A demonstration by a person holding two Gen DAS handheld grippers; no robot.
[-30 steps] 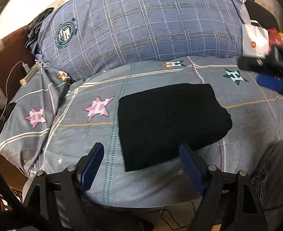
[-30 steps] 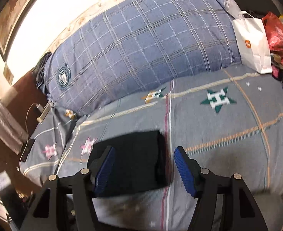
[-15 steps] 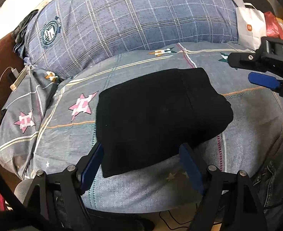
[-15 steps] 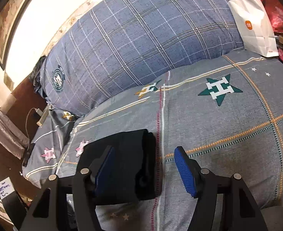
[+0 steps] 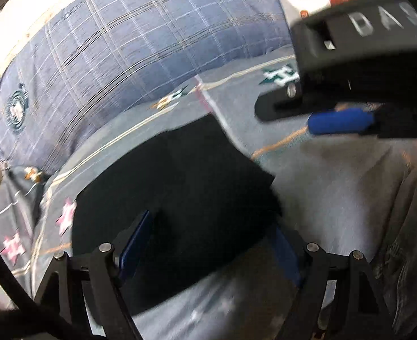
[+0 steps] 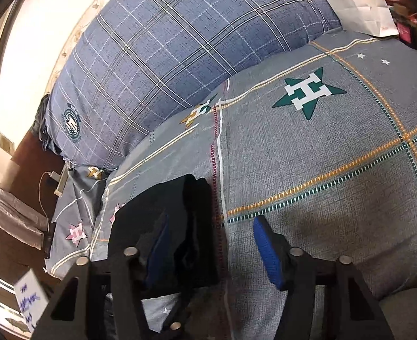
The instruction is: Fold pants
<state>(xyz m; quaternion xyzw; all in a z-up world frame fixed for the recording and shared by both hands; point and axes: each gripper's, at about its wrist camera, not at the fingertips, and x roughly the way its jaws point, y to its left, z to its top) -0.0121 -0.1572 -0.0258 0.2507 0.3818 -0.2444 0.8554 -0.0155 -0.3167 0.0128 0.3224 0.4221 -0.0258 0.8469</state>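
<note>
The black pants lie folded into a compact rectangle on the grey star-print bed cover. My left gripper is open, low over the pants' near edge, its blue pads straddling the fabric. My right gripper is open; its left pad sits over the pants' right end, its right pad over bare cover. The right gripper also shows in the left wrist view, above and to the right of the pants.
A large blue plaid pillow lies along the back of the bed. A white paper bag and red items stand at the far right. A phone charger and cable sit left of the bed. The bed's near edge is just below the grippers.
Both grippers have moved forward and down toward the pants, which now fill more of each view. The right gripper has come closer to the left one. Both stay open.
</note>
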